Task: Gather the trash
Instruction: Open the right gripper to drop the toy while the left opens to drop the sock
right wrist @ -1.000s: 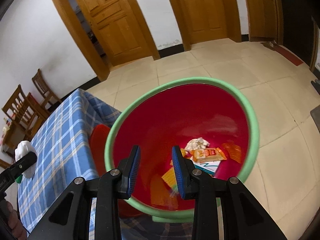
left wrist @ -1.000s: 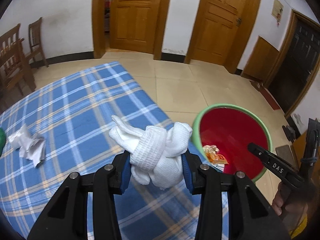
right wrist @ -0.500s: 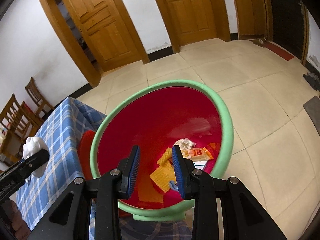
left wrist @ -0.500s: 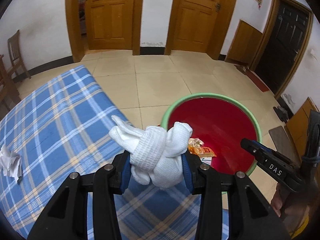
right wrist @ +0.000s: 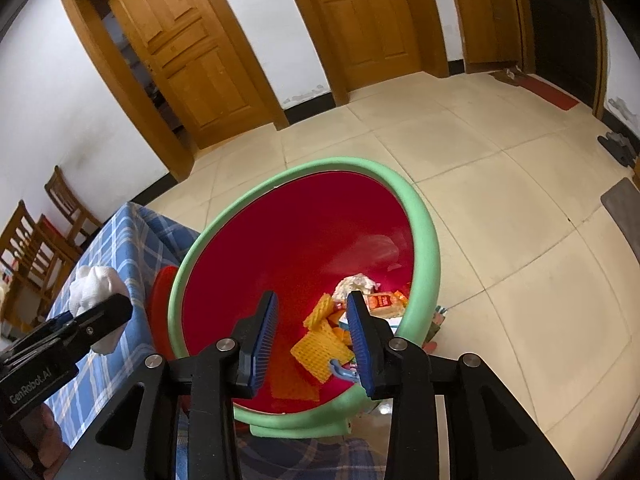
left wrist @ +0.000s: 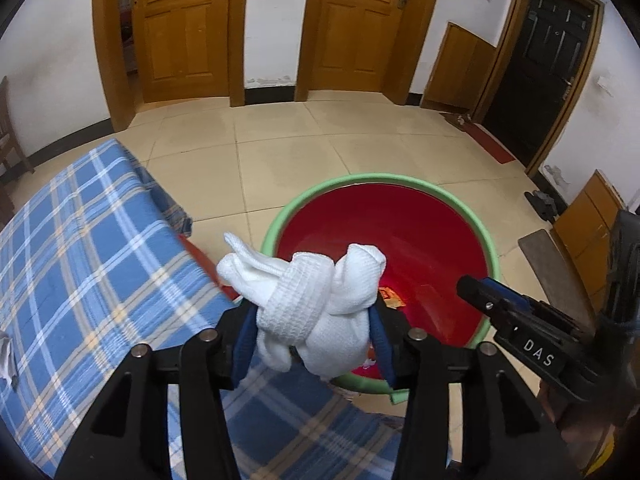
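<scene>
We have swung our left gripper point(left wrist: 316, 340), clamped on the knotted white cloth point(left wrist: 316, 300), off the blue plaid table point(left wrist: 80, 264) to the near rim of the red bin point(left wrist: 384, 236); release comes next. Our right gripper point(right wrist: 314, 336) hangs empty, jaws apart, over the bin.

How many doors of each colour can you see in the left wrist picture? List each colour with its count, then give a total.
Light wooden doors: 2
Dark doors: 1
Total: 3
</scene>
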`<action>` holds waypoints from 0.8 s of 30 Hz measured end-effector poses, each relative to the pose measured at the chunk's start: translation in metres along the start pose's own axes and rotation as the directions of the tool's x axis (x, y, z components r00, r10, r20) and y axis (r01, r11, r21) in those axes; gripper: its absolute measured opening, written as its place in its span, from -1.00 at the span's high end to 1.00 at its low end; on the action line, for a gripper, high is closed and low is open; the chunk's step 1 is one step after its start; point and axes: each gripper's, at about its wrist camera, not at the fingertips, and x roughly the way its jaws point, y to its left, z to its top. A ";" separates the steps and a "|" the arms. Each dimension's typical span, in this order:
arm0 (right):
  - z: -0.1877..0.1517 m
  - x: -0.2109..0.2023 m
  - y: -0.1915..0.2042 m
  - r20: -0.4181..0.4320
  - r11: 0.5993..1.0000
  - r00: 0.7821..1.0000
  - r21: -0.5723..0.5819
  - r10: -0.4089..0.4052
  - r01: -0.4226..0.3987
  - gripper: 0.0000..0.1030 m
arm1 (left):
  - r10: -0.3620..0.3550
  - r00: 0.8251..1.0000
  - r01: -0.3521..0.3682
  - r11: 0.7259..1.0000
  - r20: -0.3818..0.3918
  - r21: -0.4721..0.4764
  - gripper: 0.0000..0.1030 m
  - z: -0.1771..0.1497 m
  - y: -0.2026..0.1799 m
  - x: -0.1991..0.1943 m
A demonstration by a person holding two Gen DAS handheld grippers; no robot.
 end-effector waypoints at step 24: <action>-0.003 -0.001 0.003 -0.022 1.000 1.000 0.001 0.003 -0.003 -0.16 | 0.069 0.997 -0.066 0.990 0.018 -0.124 -0.39 -0.011 0.027 -0.024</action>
